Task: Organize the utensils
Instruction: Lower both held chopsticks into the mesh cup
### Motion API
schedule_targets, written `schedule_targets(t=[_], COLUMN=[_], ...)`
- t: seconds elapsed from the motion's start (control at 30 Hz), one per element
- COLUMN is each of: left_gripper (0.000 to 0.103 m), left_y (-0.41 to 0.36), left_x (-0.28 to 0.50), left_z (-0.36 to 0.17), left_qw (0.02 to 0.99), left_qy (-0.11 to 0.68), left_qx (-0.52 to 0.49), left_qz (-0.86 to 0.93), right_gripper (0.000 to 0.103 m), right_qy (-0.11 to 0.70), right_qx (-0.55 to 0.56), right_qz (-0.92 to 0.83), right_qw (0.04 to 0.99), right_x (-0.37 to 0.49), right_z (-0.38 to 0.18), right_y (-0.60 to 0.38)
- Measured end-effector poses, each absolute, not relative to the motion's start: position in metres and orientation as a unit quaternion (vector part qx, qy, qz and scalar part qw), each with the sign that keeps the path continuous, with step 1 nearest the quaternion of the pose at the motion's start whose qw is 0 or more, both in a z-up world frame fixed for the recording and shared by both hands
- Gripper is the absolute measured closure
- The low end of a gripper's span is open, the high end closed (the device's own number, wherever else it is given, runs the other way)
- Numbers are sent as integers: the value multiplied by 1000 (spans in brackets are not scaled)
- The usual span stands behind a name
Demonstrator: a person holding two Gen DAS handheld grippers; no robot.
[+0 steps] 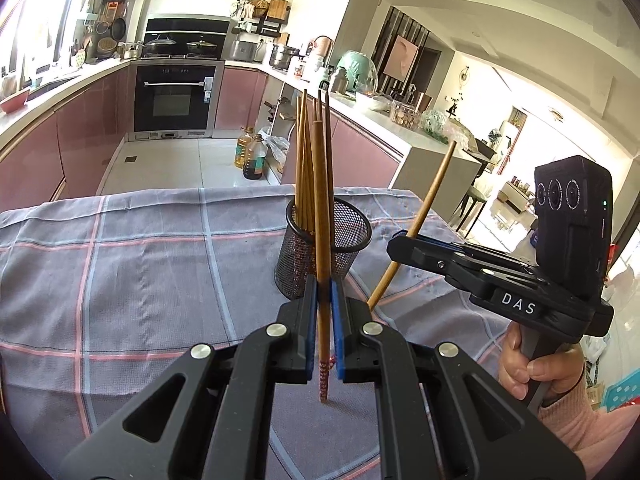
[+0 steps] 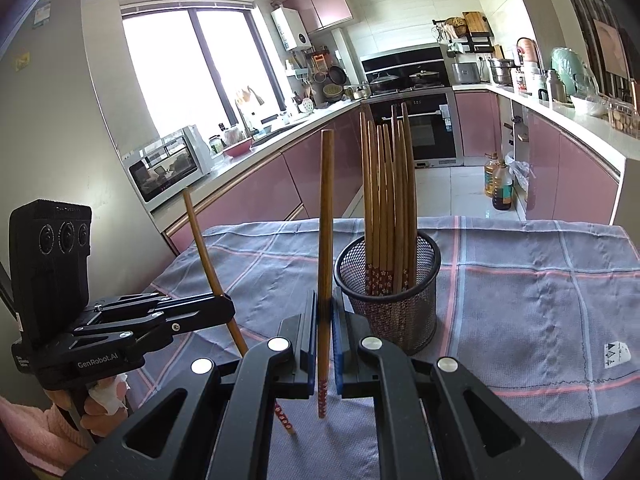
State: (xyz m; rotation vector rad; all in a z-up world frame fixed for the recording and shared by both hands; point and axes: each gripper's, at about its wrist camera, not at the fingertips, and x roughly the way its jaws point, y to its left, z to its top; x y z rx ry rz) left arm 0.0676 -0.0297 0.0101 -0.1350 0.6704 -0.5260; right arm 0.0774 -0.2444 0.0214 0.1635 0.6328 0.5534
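Observation:
A black mesh cup (image 1: 348, 236) (image 2: 404, 312) stands on the checked cloth and holds several brown chopsticks (image 1: 306, 160) (image 2: 386, 196), upright. My left gripper (image 1: 324, 296) is shut on one chopstick (image 1: 320, 216), held upright just in front of the cup; it also shows in the right wrist view (image 2: 224, 308), with its chopstick (image 2: 202, 244) tilted. My right gripper (image 2: 325, 308) is shut on another chopstick (image 2: 326, 216), upright, left of the cup; it also shows in the left wrist view (image 1: 400, 242), with its chopstick (image 1: 434, 188) tilted.
The table is covered by a grey-blue cloth with pink lines (image 1: 140, 272) (image 2: 540, 280). Beyond its far edge is the kitchen floor with oil bottles (image 1: 252, 156), pink cabinets and an oven (image 1: 176, 96).

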Motion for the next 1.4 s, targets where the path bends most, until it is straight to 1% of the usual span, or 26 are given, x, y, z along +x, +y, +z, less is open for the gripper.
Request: schedule_targets(t=[0.6, 0.9, 1.13, 1.4], left_gripper=[95, 95, 95, 95], left_y=[-28, -35, -49, -67], left_x=[92, 107, 119, 131], left_z=[68, 102, 101, 76], left_qw=[926, 936, 938, 929], left_qy=[261, 222, 225, 266], left_qx=[-77, -80, -64, -37], left_qz=[-262, -262, -256, -254], right_gripper=[97, 97, 97, 97], right_qy=[229, 205, 210, 255], right_qx=[58, 59, 64, 56], right_qz=[254, 249, 240, 236], right_qw=[938, 945, 946, 936], right_x=[100, 117, 134, 151], right_z=[89, 104, 97, 65], right_y=[-269, -276, -276, -269])
